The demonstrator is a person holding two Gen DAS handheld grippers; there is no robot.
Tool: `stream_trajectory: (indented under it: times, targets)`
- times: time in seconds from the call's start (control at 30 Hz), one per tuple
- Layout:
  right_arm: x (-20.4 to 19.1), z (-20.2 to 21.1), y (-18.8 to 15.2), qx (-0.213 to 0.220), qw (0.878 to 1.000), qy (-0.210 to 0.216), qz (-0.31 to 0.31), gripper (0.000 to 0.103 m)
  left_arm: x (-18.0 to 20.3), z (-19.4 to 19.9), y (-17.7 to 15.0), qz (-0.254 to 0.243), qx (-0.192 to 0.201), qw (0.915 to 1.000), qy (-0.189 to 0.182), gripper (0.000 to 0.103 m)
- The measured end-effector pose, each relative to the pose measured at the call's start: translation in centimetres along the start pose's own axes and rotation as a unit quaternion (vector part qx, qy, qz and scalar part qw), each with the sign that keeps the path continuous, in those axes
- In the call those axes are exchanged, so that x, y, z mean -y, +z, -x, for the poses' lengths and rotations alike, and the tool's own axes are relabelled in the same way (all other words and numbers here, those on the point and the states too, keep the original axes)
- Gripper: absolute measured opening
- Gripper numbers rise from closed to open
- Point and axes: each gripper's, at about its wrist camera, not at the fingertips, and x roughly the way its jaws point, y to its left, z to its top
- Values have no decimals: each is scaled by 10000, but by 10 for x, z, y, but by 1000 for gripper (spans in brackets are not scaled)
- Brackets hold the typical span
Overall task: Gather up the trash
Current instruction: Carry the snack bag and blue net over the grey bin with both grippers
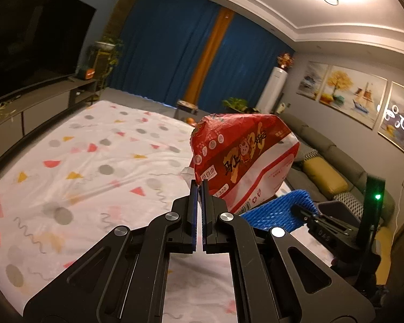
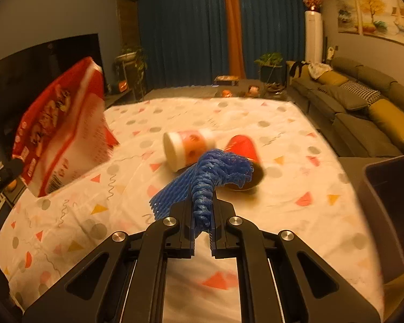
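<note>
Red and white plastic fills the left gripper's (image 1: pixel 199 188) view: a crinkled snack bag (image 1: pixel 242 158) is pinched by its lower edge between the fingers (image 1: pixel 192 210), clenched tight on it, and it hangs in the air above the desk (image 1: pixel 80 161), toward 1 o'clock from the fingertips. The desk wears a white cloth printed with grey dots and coloured triangles.

The right gripper (image 2: pixel 203 210) grasps a blue foam net sleeve (image 2: pixel 207 180), its 2 fingers (image 2: pixel 187 215) squeezed against the bunched middle of the mesh (the loose ends flop out toward 10 and 1 o'clock). From this camera the bag shows lifted at 9 o'clock.

Beyond the sleeve, at 12 o'clock, 2 cups lie tipped on the cloth: a white and orange cup (image 2: pixel 190 148), and just beside it at its right a red cup (image 2: pixel 243 156), partly hidden by the mesh. A dark bin (image 2: pixel 390 210) stands at the desk's edge at 3 o'clock.
</note>
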Motion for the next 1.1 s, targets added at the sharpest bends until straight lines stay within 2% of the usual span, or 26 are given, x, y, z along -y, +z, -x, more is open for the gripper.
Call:
stream_trajectory:
  times: [0.27,0.47,0.67,0.87,1.1]
  targets:
    - [44,40,-2,332,9985,-406,-178,9,57,-23,-4,-349,-155,9982,-465,1]
    - [98,72,-3,639,9925,-905,-509,9,115,-50,-9,-706,-332,9923,-957,1]
    - [166,101,-13,826,9789,-1576,-1001,9,186,-82,-21,-1018,-516,9827,-1457,1]
    - [228,124,-28,954,9577,-2253,-1518,9,253,-119,-39,-1258,-731,9721,-1841,1]
    - [252,123,-40,857,9488,-2561,-1640,9,301,-158,-59,-1416,-1059,9639,-1990,1]
